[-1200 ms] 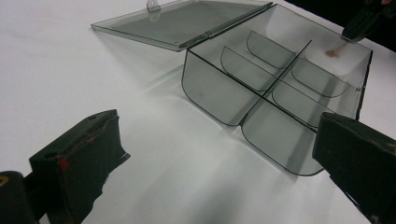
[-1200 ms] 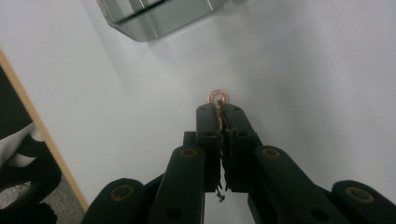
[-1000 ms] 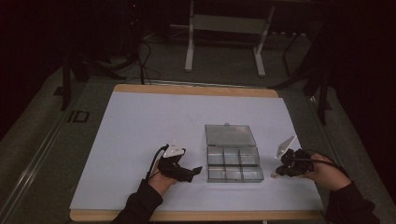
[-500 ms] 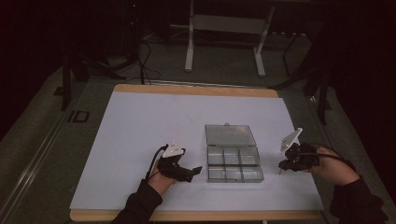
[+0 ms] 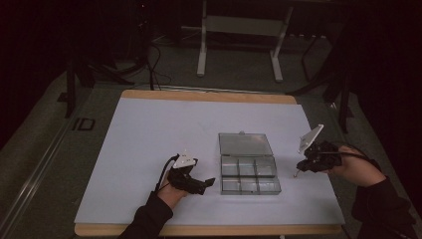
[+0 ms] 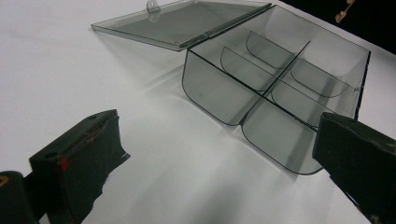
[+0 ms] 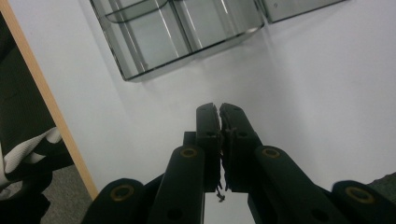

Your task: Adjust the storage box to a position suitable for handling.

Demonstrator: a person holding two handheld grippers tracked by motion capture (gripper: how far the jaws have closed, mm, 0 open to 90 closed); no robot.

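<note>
While the left gripper (image 6: 224, 154) gapes empty near it, the clear compartment box (image 5: 248, 172) looks light, rigid, slippery: grip a wall. Right gripper (image 7: 219, 108) pinches something thin.

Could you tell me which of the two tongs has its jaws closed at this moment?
The right tongs: their jaws meet, pinching something thin, while the left tongs stand wide open beside the clear box.

The high view looks forward and down on the whole counter (image 5: 149, 129) from the person's side. The left gripper view sits low and close, facing the clear compartment box (image 6: 280, 88) between its jaws. The right gripper view looks steeply down, sharing that box's near end.
</note>
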